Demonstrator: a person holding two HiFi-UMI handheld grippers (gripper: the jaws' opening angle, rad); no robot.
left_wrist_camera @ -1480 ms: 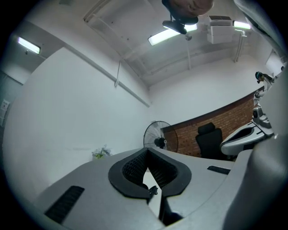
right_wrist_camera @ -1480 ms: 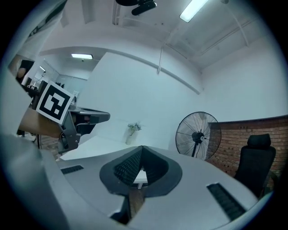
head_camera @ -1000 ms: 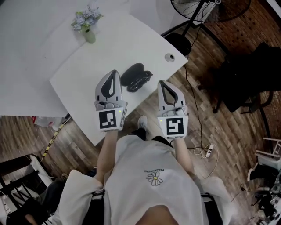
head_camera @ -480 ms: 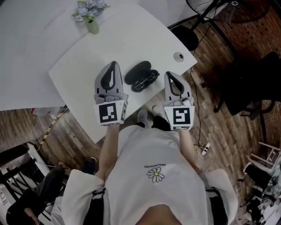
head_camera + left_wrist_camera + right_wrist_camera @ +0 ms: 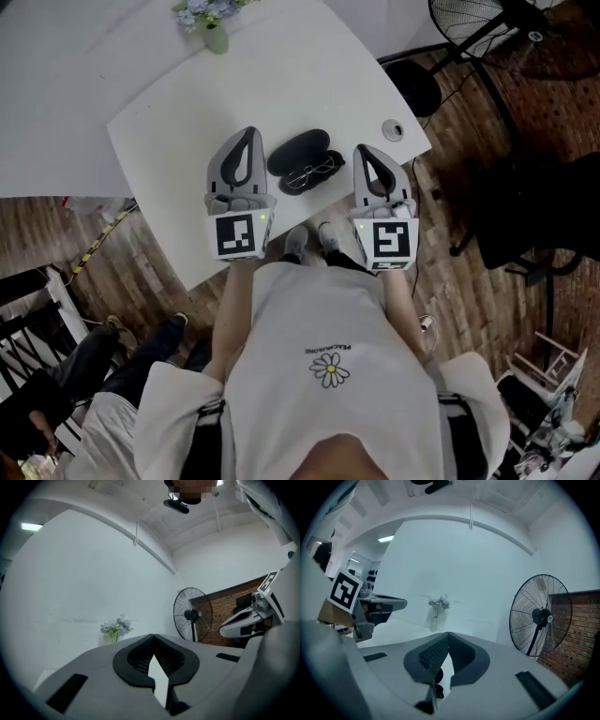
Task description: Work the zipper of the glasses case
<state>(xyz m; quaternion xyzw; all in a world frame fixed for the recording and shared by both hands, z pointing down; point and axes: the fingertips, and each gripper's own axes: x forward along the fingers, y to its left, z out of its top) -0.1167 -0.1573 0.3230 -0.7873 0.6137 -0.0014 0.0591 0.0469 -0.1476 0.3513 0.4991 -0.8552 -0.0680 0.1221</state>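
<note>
The glasses case (image 5: 298, 150) is seen on the table (image 5: 309, 66) between the left gripper (image 5: 247, 133) and right gripper (image 5: 362, 150), both closed on nothing. It is judged light and easily slid; the shell should be steadied and the zipper pull pinched

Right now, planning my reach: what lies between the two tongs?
The glasses case and a pair of glasses, on the table; head view shows it.
</note>
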